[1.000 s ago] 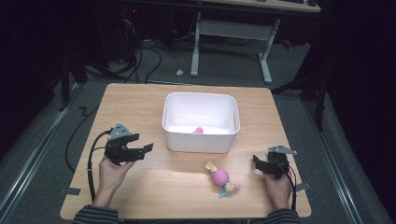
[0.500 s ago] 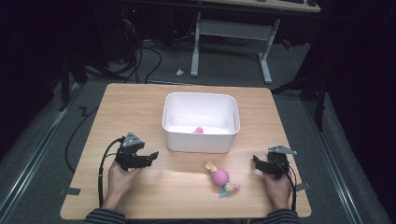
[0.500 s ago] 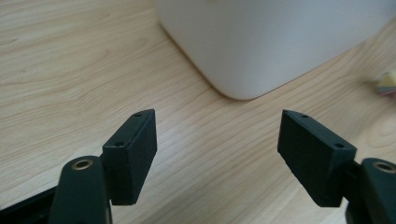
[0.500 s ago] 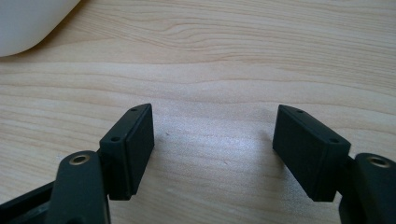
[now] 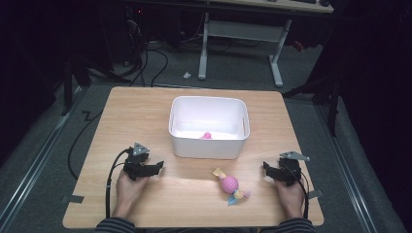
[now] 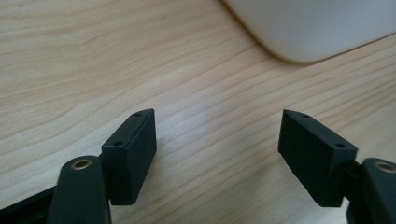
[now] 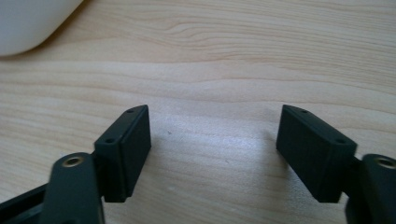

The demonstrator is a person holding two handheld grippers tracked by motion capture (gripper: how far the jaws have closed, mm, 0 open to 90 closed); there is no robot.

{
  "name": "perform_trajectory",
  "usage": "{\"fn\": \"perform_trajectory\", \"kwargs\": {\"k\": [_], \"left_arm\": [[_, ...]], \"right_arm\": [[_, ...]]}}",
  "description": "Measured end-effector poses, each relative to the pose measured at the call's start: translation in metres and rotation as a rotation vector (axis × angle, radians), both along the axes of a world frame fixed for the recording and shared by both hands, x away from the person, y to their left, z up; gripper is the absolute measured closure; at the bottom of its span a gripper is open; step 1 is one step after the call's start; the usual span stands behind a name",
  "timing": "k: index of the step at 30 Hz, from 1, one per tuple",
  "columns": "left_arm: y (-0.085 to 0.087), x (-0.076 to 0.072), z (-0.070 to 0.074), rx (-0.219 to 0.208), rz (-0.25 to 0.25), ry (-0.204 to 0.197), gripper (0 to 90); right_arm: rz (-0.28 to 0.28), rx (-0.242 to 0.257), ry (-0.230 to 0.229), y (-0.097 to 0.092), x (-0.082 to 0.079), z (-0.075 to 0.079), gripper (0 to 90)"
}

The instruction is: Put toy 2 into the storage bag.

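Both hand-held grippers, left (image 5: pixel 156 167) and right (image 5: pixel 268 169), are rested on the surface (image 5: pixel 145 111) with jaws spread, nothing held; the right's jaws have just been opening. The pink ball toy (image 5: pixel 229 184), at nine o'clock from the right one, is judged next for the white bin (image 5: pixel 209 145). A short reach and a closing on it are called for.

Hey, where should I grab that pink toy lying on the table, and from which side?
Probably the toy's round pink middle, its widest part; the yellow and blue ends look thin and floppy. Come from above with the right tool, the nearer one, jaws set across the toy's long axis, since it lies flat and slanted on the table.
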State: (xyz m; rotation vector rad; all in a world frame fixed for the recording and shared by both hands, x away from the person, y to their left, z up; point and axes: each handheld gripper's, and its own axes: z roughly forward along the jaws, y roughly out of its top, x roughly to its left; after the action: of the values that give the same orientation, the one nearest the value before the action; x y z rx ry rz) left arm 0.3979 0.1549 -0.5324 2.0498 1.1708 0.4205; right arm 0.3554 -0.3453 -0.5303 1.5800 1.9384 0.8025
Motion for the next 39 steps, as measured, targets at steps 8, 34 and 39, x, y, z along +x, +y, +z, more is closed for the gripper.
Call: {"fn": "perform_trajectory", "kwargs": {"k": [8,34,39], "left_arm": [[0.0,-0.001,-0.004,0.043,0.007,-0.045,25.9],[0.0,-0.001,-0.004,0.043,0.024,-0.033,18.7],[0.0,-0.001,-0.004,0.042,0.025,-0.033,18.9]], "right_arm": [[0.083,-0.004,0.025,0.001,-0.001,0.001,19.6],[0.218,0.077,0.03,0.026,-0.037,0.021,32.2],[0.258,0.088,0.005,0.034,-0.045,0.033,32.6]]}}
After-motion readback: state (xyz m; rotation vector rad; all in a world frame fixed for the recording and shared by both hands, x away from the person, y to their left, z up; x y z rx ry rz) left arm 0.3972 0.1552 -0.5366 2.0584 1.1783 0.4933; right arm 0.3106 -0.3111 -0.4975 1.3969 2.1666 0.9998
